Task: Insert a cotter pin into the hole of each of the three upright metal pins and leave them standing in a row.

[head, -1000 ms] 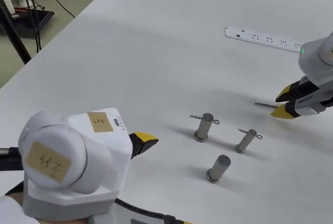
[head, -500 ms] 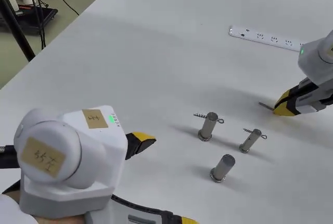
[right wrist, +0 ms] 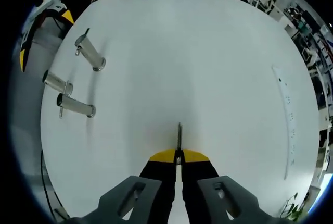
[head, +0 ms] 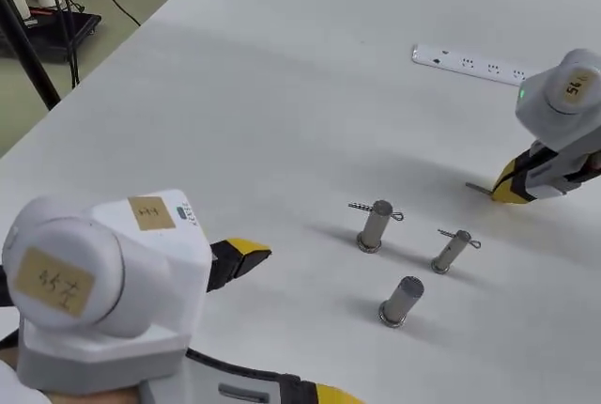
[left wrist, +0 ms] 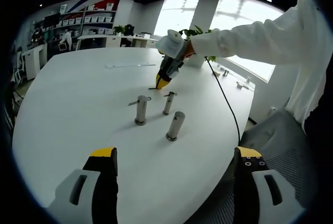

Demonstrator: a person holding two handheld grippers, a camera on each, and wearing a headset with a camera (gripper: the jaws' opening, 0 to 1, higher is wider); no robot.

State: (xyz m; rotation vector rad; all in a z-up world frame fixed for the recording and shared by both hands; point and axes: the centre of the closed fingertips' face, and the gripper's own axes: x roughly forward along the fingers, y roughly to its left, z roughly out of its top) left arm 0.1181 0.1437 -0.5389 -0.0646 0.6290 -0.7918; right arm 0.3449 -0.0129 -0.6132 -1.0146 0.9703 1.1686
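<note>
Since earlier, the right gripper (head: pixel 503 191) has been tipped down, a cotter pin (right wrist: pixel 179 133) pinched against the white table (head: pixel 282 94) right of three metal pins (head: pixel 376 225); the left gripper (left wrist: pixel 175 154) is spread. Handwriting on tan labels (head: pixel 150 211) is unreadable.

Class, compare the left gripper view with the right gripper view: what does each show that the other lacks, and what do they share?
Left gripper view: the left hand-held gripper with its jaws wide apart, and a white sleeve reaching to the right hand-held gripper, seen from outside. Right gripper view: a close look along that gripper's own jaws, closed on a cotter pin. Both: the white table, the three upright metal pins and the power strip.
</note>
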